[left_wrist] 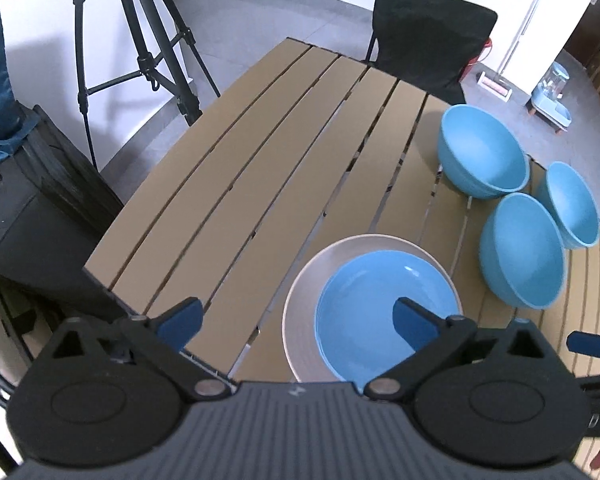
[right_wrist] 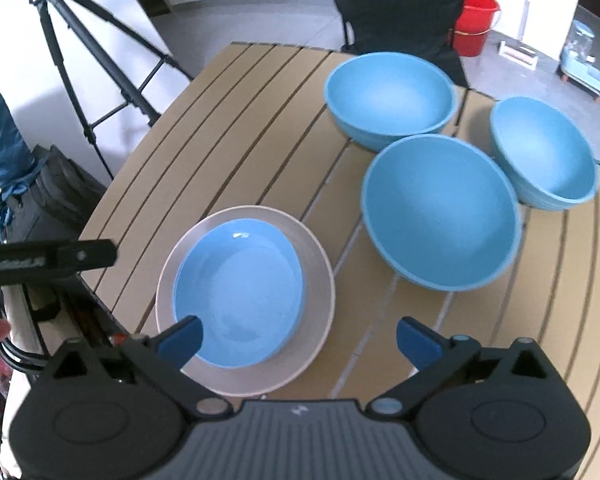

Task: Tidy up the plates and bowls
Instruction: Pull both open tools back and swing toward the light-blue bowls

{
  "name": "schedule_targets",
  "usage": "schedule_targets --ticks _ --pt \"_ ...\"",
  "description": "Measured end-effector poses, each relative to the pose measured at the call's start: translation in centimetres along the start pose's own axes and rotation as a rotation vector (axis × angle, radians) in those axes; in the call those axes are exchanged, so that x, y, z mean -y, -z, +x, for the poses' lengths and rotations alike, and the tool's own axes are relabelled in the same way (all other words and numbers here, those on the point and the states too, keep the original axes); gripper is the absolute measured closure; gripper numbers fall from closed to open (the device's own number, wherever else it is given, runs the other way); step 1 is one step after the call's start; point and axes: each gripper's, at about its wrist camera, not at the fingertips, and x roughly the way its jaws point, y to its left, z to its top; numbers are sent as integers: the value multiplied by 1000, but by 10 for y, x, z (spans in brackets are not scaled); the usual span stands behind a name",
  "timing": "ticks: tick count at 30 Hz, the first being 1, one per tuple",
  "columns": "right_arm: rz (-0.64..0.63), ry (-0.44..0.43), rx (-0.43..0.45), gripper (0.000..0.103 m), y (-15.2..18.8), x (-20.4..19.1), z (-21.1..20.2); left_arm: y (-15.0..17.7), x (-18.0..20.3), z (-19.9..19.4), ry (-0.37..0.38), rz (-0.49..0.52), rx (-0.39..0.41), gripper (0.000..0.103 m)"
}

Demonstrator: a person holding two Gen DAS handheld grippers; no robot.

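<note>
Both tongs wide, empty: left tongs (left_wrist: 296, 316), right tongs (right_wrist: 298, 338) | blue plate (right_wrist: 238, 294) on beige plate (right_wrist: 320, 280)

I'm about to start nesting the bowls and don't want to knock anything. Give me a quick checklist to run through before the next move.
1. Left claw open and holding nothing: ok.
2. Right claw open and holding nothing: ok.
3. Blue plate sits inside the rim of the beige plate: ok.
4. All three blue bowls upright on the table, the nearest bowl, the far bowl and the right-hand bowl: ok.
5. Bowls clear of each other: cannot tell, their rims look very close.
6. Right-hand bowl well in from the table edge: not ok, it sits near it.
</note>
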Motion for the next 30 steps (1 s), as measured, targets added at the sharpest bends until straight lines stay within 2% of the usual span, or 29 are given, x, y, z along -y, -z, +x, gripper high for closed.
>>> schedule_targets --ticks 12,21,30 --pt "100 36 31 0 16 29 -87 5 31 -80 42 30 22 0" --pt "136 48 76 0 25 71 -143 10 85 -123 40 25 58 0" --pt "94 56 84 0 34 124 -187 27 147 -157 34 -19 82 0"
